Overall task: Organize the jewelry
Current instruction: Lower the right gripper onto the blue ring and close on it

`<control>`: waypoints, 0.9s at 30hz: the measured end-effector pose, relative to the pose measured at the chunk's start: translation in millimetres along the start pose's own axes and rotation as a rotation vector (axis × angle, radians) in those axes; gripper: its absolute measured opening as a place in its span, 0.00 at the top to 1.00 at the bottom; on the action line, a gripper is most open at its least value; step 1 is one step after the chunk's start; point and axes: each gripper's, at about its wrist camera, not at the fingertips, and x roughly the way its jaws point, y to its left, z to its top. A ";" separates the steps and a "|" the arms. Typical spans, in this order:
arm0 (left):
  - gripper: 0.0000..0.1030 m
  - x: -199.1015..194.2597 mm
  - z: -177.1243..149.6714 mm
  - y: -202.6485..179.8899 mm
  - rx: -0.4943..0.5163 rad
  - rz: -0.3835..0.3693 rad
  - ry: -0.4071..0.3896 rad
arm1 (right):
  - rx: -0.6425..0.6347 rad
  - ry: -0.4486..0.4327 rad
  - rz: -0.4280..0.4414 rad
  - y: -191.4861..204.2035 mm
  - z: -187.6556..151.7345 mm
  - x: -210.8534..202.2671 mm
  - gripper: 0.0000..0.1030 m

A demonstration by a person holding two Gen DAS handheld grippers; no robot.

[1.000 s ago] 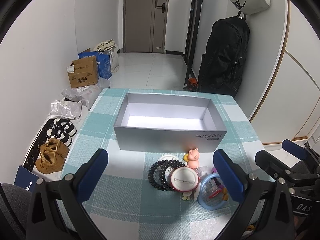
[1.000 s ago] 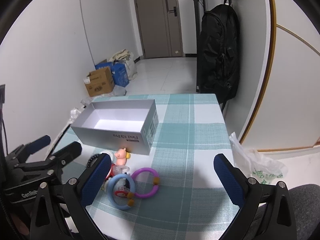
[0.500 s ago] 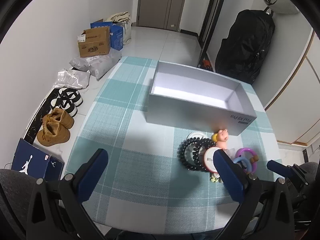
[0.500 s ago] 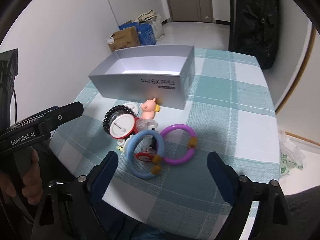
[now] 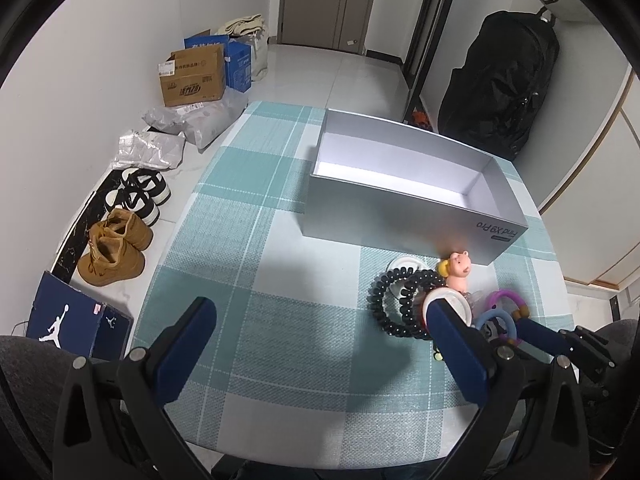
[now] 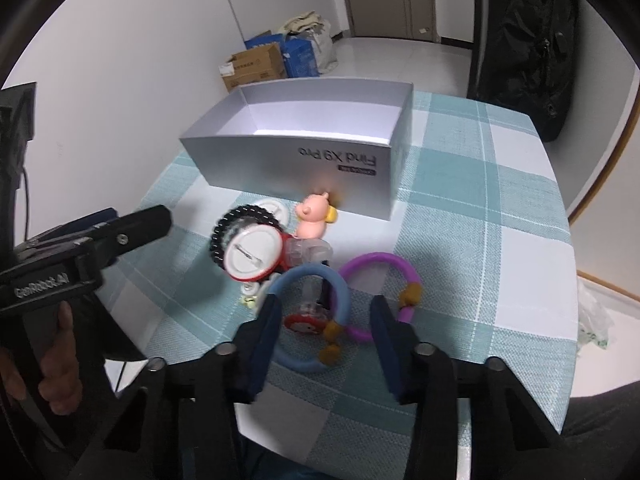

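Observation:
An empty grey box (image 5: 404, 172) (image 6: 320, 156) stands on the checked tablecloth. In front of it lies a pile of jewelry: a black bead bracelet (image 5: 394, 302) (image 6: 240, 218), a white round piece with a red rim (image 6: 252, 254), a pink pig figure (image 5: 458, 270) (image 6: 314, 220), a blue ring (image 6: 310, 320) and a purple ring (image 6: 380, 292). My right gripper (image 6: 324, 344) is open, low over the blue ring, one finger on each side of it. My left gripper (image 5: 320, 344) is open and empty above bare cloth, left of the pile.
The table's front edge (image 5: 320, 446) is close below both grippers. Shoes (image 5: 116, 248), bags and cardboard boxes (image 5: 192, 76) lie on the floor to the left. A black backpack (image 5: 500, 84) hangs at the back right. A plastic bag (image 6: 594, 320) lies right of the table.
My right gripper has come down and forward onto the blue ring and its jaws have narrowed. My left gripper has risen and swung left, away from the pile.

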 end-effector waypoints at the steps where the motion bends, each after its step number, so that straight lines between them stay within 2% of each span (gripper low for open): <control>1: 0.01 0.6 0.2 0.8 -0.006 -0.001 0.004 | 0.008 0.002 0.009 -1.3 0.2 0.2 0.62; 5: 0.01 0.8 2.1 1.8 -0.018 -0.005 0.005 | 0.025 0.005 0.045 -3.6 0.8 -0.1 0.73; 10: 0.01 2.3 2.6 1.7 -0.022 -0.003 0.016 | 0.044 -0.002 0.053 -6.7 1.7 -1.9 0.79; 12: 0.01 2.6 2.5 1.8 -0.024 -0.004 0.017 | 0.063 -0.011 0.059 -10.3 2.5 -4.0 0.87; 14: 0.01 2.9 2.7 2.2 -0.025 -0.003 0.015 | 0.078 -0.017 0.068 -12.4 2.5 -6.2 0.91; 20: 0.01 4.6 2.5 1.0 -0.021 -0.001 0.019 | 0.097 -0.024 0.082 -16.0 2.4 -8.0 0.92; 27: 0.01 3.6 0.5 -1.4 0.003 -0.006 0.005 | 0.143 -0.084 0.127 -22.7 5.4 -20.6 0.92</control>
